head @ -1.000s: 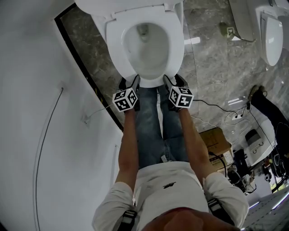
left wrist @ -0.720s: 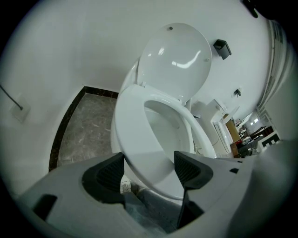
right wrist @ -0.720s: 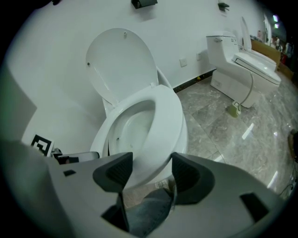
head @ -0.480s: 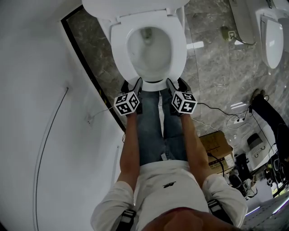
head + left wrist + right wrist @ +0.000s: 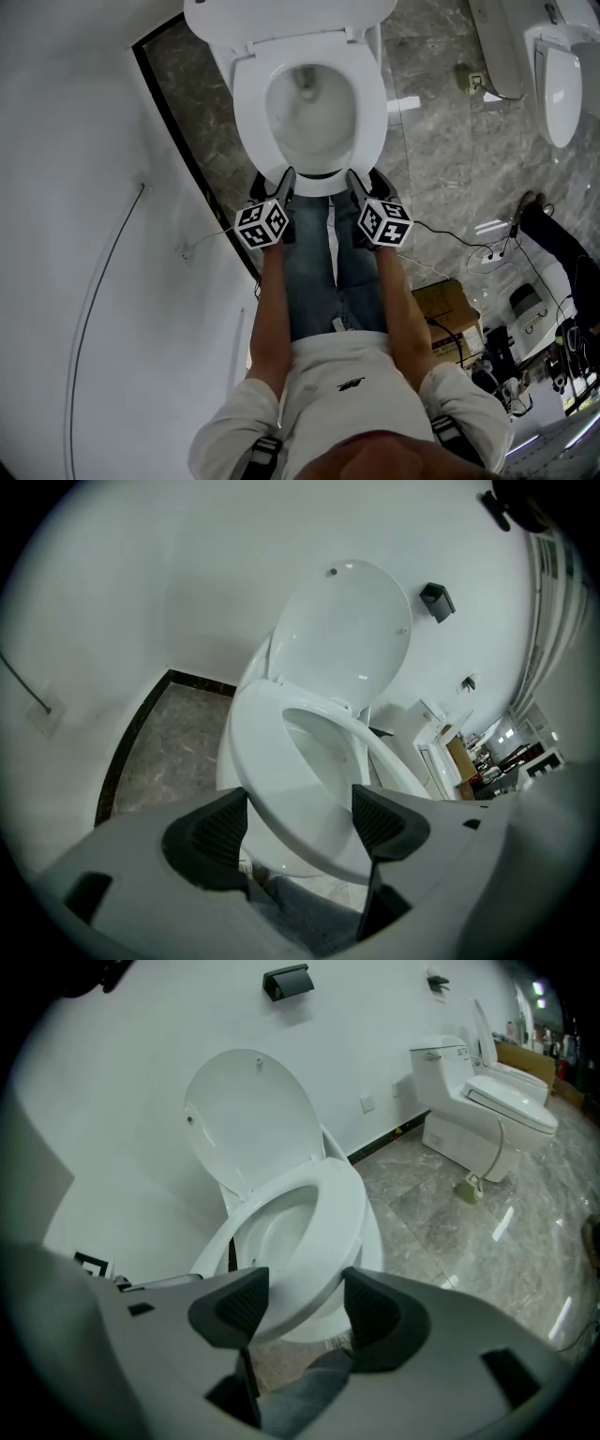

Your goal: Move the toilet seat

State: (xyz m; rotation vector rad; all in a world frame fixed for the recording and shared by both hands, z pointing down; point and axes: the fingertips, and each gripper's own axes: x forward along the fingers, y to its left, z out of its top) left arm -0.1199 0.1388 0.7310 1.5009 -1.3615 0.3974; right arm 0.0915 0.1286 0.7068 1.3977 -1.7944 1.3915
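Note:
The white toilet seat (image 5: 373, 103) lies over the bowl with its front edge raised a little off the rim. Behind it the lid (image 5: 281, 14) stands upright. My left gripper (image 5: 284, 183) is shut on the seat's front left edge and my right gripper (image 5: 356, 183) on its front right edge. In the left gripper view the seat (image 5: 272, 761) fills the gap of that gripper (image 5: 300, 822), touching both pads, below the open lid (image 5: 347, 630). In the right gripper view the seat (image 5: 342, 1213) sits likewise in that gripper (image 5: 307, 1302), lid (image 5: 248, 1110) behind.
A white wall (image 5: 75, 187) runs close along the left, with a dark baseboard. A second toilet (image 5: 558, 75) stands at the right on the grey marble floor. Cables, a cardboard box (image 5: 450, 291) and equipment lie at the lower right. The person's legs (image 5: 319, 272) stand before the bowl.
Both grippers have risen together with the seat's front edge, and a dark gap now shows under that edge. The toilet sits lower in the head view.

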